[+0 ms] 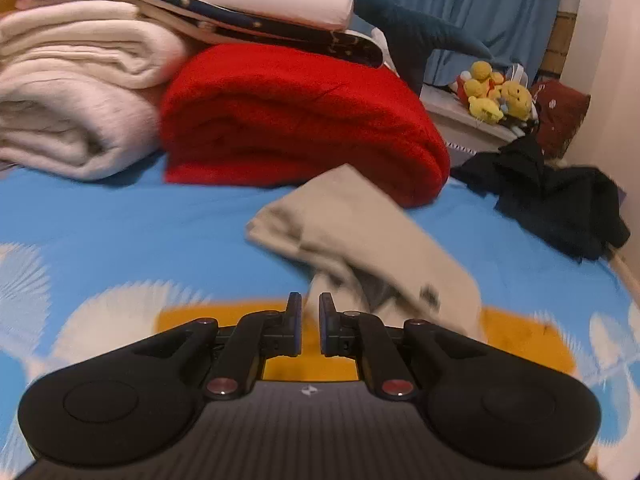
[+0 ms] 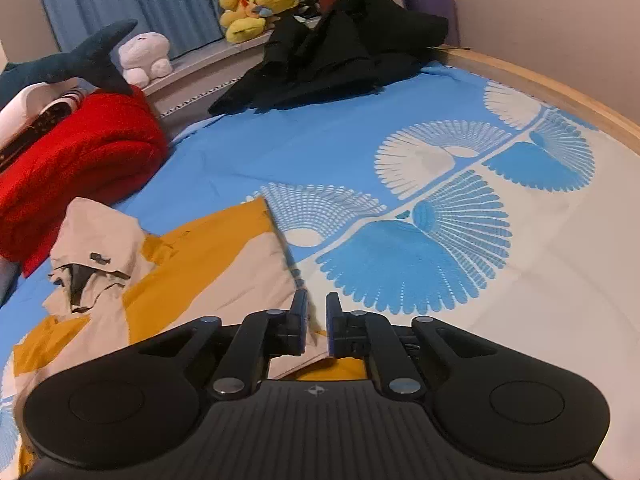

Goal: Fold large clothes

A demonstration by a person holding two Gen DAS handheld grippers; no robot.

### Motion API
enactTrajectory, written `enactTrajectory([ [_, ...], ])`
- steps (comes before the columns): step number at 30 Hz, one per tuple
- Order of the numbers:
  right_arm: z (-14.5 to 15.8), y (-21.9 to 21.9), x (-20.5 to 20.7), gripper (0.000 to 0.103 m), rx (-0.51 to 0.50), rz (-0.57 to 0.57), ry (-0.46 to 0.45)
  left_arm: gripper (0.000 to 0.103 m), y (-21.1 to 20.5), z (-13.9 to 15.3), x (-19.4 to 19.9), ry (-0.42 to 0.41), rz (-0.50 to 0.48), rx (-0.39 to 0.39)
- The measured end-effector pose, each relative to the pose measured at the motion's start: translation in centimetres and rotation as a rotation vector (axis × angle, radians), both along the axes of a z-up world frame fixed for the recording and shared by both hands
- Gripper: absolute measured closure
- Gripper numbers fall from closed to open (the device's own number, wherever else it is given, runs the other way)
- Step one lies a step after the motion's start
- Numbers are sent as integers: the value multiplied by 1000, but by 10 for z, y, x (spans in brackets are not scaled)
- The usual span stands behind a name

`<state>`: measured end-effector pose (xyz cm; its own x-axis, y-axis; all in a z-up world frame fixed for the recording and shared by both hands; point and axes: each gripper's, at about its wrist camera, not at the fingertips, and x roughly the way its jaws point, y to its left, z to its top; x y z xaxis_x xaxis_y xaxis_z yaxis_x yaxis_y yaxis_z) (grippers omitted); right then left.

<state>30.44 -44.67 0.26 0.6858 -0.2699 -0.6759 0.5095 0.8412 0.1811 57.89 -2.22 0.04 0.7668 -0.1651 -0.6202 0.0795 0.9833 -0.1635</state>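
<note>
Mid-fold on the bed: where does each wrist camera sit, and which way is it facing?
Left wrist: on the left tongs, looking forward and down at the beige-and-mustard garment and red blanket; only tongs show.
Right wrist: on the right tongs, looking over the garment's edge toward the black clothes; only tongs show.
Shared: garment, red blanket, black clothes, yellow plush toys, blue bedsheet.

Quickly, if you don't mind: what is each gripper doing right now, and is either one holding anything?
Left gripper: closed on the beige and mustard garment.
Right gripper: closed on the same garment's edge.
</note>
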Motion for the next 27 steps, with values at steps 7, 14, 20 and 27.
enactTrajectory([
  [7,-4,-1,3,93,34,10,-2,76,-29,-32,151,138,-11,-94],
  [14,-8,4,10,93,42,34,8,25,-35,-77,226,233,159,-64],
  [20,-10,0,12,93,36,44,18,93,-32,-99,242,220,226,-185],
  [27,1,-7,8,93,56,34,-20,100,-62,-18,140,-76,21,-178],
])
